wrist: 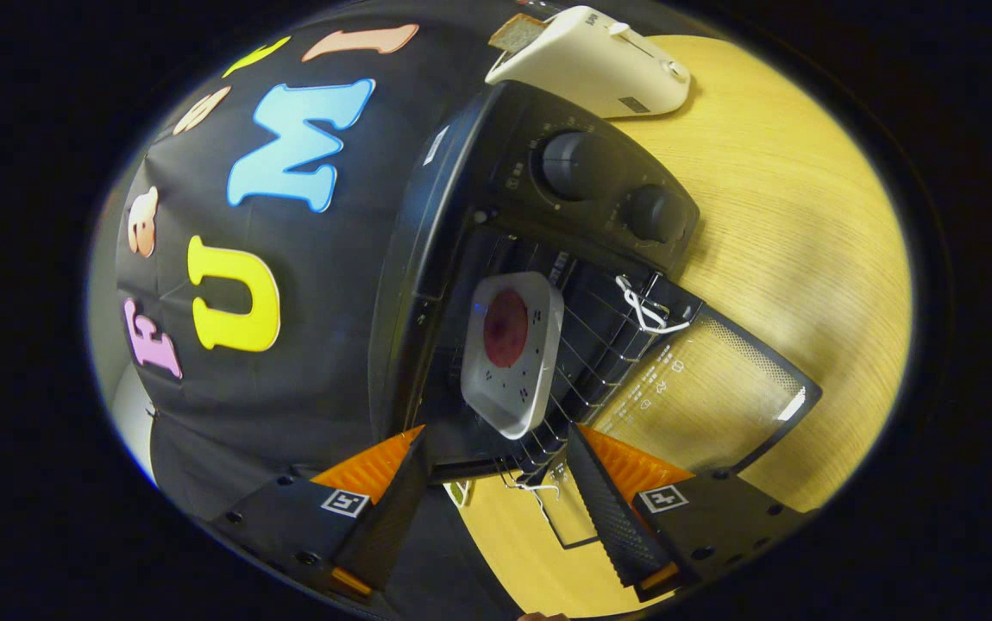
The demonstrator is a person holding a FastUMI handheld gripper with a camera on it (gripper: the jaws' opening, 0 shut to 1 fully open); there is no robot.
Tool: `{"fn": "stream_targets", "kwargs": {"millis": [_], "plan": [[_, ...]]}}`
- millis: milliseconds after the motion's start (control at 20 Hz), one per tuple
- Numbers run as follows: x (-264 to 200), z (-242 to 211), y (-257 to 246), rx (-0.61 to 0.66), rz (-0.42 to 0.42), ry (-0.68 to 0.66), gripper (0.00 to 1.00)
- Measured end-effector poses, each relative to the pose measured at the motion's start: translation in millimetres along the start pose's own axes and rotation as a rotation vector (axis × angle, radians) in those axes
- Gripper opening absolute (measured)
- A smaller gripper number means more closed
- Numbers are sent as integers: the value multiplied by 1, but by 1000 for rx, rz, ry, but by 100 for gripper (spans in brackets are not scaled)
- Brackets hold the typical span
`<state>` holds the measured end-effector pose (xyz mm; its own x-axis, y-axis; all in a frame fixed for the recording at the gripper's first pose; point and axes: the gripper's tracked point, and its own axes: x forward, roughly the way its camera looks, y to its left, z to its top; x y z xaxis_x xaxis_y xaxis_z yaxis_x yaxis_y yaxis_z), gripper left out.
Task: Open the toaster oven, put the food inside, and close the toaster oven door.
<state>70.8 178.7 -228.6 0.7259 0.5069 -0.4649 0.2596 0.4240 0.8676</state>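
The gripper (487, 509), fingers spread wide and holding nothing, faces the open toaster oven (496, 259), where a stiff, probably light plate (513, 349) of food sits on the rack; the glass door (703, 397) is best pushed at its outer edge.

A cream-white plastic pop-up toaster (601, 62) is seen on the pale wooden tabletop (789, 233), with a slice of brown bread (517, 31) lodged in its slot.

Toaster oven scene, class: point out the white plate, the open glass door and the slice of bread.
white plate (524, 405), gripper view, bare rim beside the food.
glass door (712, 392), gripper view, middle of the pane.
slice of bread (516, 31), gripper view, its face.
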Motion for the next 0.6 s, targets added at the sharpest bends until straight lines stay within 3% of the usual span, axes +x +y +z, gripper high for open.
{"fn": "stream_targets", "kwargs": {"millis": [300, 600], "plan": [[-30, -28, -12, -274, -52, 59, 97], [-45, -55, -57, -554, -246, 125, 98]]}}
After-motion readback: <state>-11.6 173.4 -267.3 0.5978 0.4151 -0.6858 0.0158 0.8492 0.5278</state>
